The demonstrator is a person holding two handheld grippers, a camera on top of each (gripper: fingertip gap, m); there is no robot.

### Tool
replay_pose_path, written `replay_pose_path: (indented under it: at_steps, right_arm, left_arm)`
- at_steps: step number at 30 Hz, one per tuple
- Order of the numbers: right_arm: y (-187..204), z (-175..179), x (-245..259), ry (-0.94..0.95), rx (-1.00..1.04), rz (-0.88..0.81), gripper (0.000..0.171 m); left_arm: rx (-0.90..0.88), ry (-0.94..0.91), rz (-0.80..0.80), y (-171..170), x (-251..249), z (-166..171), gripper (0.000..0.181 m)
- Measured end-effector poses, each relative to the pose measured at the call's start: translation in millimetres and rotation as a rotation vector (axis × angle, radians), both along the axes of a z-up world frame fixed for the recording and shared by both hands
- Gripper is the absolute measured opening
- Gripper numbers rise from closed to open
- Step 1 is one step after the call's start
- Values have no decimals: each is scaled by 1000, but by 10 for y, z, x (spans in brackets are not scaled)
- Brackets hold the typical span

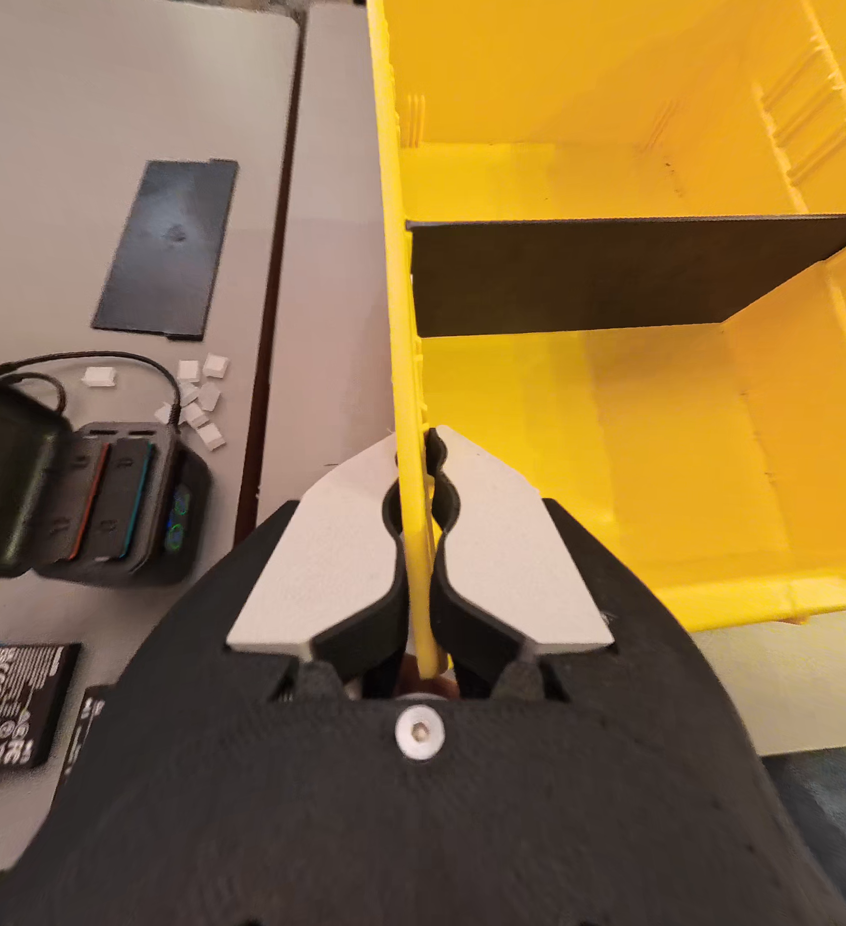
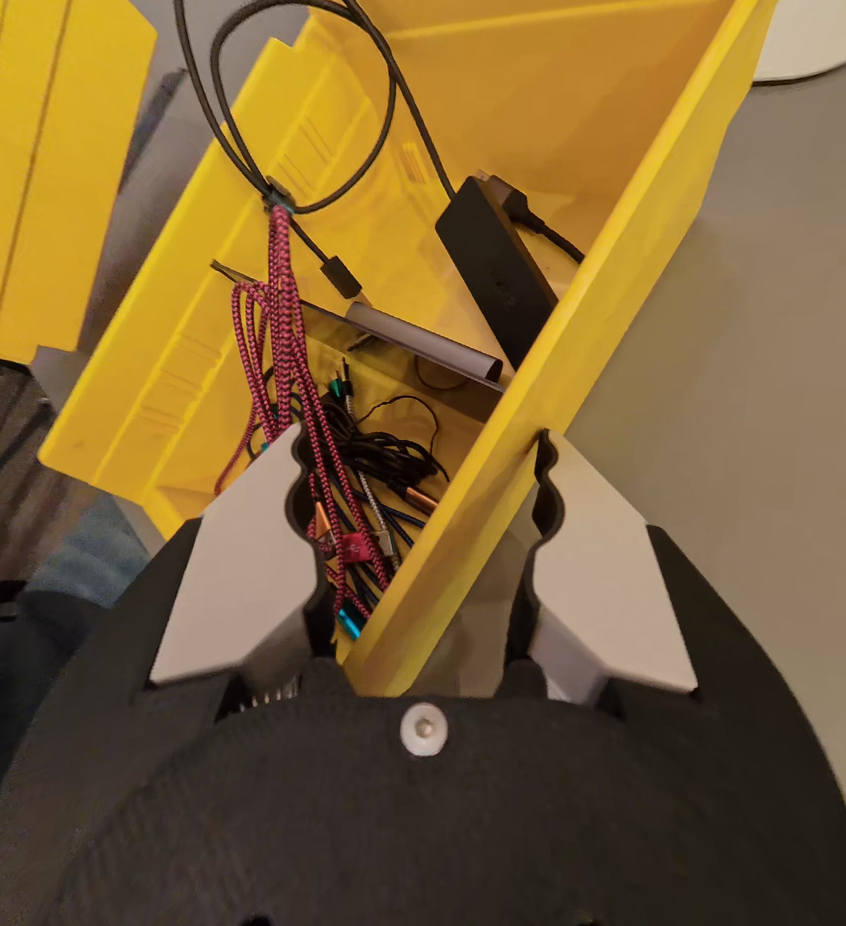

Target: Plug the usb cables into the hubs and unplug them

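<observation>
My left gripper (image 1: 414,451) is closed on the side wall of an empty yellow bin (image 1: 661,451), one finger outside the wall and one inside, the wall pinched between the black pads (image 1: 441,591). Inside this bin a black divider (image 1: 586,275) crosses from wall to wall. Outside that gripped wall, on the grey surface (image 1: 330,300), lie a flat black card (image 1: 168,250), a scatter of small white blocks (image 1: 198,401), a black charger dock (image 1: 125,506) with green lights and a thin cable, and a black battery pack (image 1: 7,701). My right gripper (image 2: 423,441) is spread wide and holds nothing — its fingers straddle the near wall of a second yellow bin (image 2: 611,300), one finger inside, one outside; whether either touches the wall I cannot tell. The task items sit in this second bin: a black USB hub (image 2: 496,270) leans against the straddled wall with a black cable (image 2: 380,90) looping up from it, a grey hub (image 2: 421,345) lies on a divider mid-bin, and a bundle of braided USB cables (image 2: 285,351) — magenta, blue, black, with orange, teal and red plug ends — fills the near compartment, just beside my inner finger. None of these loose cable ends is plugged into either hub. Another yellow bin (image 2: 35,175) stands further out, on the side away from the straddled wall.
</observation>
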State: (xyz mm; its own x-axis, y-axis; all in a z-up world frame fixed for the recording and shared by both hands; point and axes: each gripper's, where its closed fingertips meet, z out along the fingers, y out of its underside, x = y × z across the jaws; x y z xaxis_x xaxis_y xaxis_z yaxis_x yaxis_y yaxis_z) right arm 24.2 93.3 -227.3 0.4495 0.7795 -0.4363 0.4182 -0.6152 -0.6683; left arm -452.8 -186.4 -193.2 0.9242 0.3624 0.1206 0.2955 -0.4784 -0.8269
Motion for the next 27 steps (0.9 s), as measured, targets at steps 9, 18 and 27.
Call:
replay_pose_path:
  at_steps: [9, 18, 27]
  right_arm:
    - [-510, 170, -1298, 195, -114, 43, 95]
    - [-1010, 234, -2579, 309, -152, 109, 106]
    - [-641, 1092, -2042, 457, 250, 50, 93]
  left_arm:
    - [214, -43, 80, -461, -96, 594, 3]
    - [338, -23, 78, -556, -62, 1050, 4]
    - [421, 5, -60, -136, 588, 1461, 3]
